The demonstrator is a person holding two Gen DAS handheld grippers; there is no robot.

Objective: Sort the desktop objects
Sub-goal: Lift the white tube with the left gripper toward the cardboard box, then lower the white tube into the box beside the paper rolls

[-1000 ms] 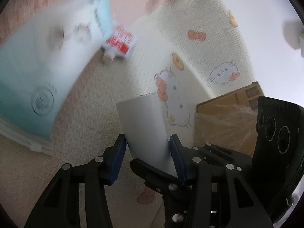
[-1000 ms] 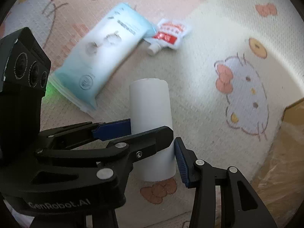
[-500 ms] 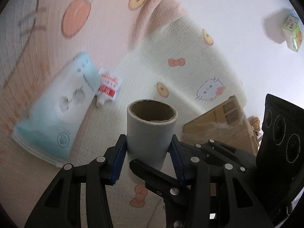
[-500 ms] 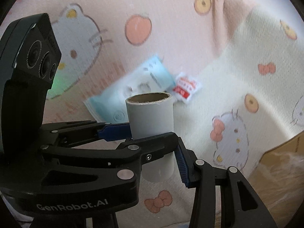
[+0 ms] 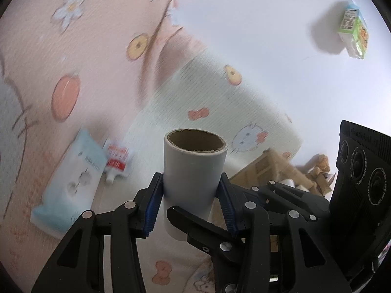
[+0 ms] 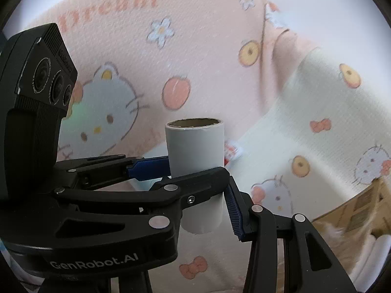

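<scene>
Roll: a grey-white paper roll (image 5: 194, 171) with a brown card core stands upright, clear of the mat, with its open end up. It is the one thing in hand, so it looks like the item being sorted now.

Left gripper: the left gripper (image 5: 190, 185) is closed on the roll, a blue pad pressed to each side about halfway down. Gripping the middle keeps the tube from tipping.

Right gripper: the right gripper (image 6: 193, 202) takes the same roll lower down and from another side. One blue pad lies against the bottom part. Its other finger crosses the front of the roll in the left view, so I judge it clamped as well. The two grips are crossed, so neither gripper blocks the other's pads.

Mat: a pink and cream play mat (image 5: 97, 61) with cartoon cats spreads out below and behind the roll.

Blue pack: a flat pale-blue pack (image 5: 70, 183) lies on the mat down to the left of the roll, not yet picked up.

Sachet: a small red and white sachet (image 5: 117, 161) lies between the pack and the roll, just beside the pack.

Box: a cardboard box (image 5: 268, 166) sits low to the right of the roll, probably where the sorted things go.

Carton: a green carton (image 5: 353, 29) is far off to the upper right of the roll, off the mat.

Risk: the tube is thin card, so two hard grips could dent it.
</scene>
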